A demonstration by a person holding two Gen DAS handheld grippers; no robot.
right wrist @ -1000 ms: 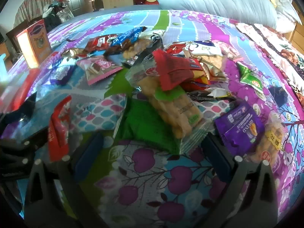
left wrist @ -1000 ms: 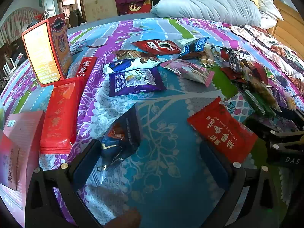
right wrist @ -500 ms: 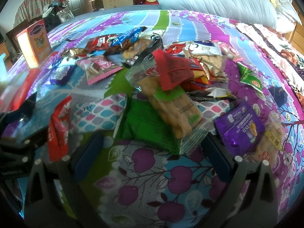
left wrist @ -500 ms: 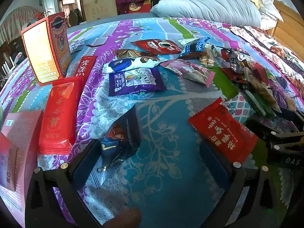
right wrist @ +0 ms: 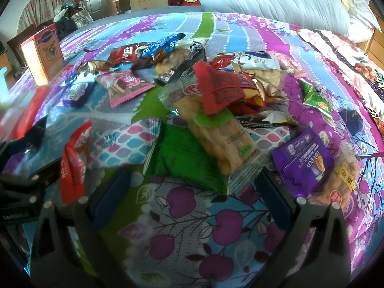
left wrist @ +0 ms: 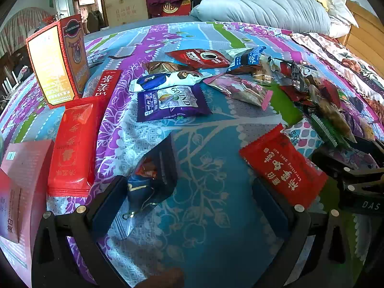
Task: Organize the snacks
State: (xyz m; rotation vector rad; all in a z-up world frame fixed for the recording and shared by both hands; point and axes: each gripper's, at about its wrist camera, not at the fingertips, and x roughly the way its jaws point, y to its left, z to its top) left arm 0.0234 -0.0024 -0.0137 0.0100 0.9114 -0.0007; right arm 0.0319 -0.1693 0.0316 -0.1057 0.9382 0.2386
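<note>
Left wrist: left gripper [left wrist: 192,206] spread wide, empty; dark blue packet [left wrist: 151,180] against left jaw, unchanged from earlier frames. Right gripper [right wrist: 192,192] likewise wide, green packet [right wrist: 184,160] just ahead. No grasp started; sorting pending.

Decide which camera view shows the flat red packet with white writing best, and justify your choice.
The left wrist view: there the red packet lies face up on the bedspread, its whole front and its writing visible. In the right wrist view the same packet shows only edge-on at the left, foreshortened, its writing unreadable.
</note>
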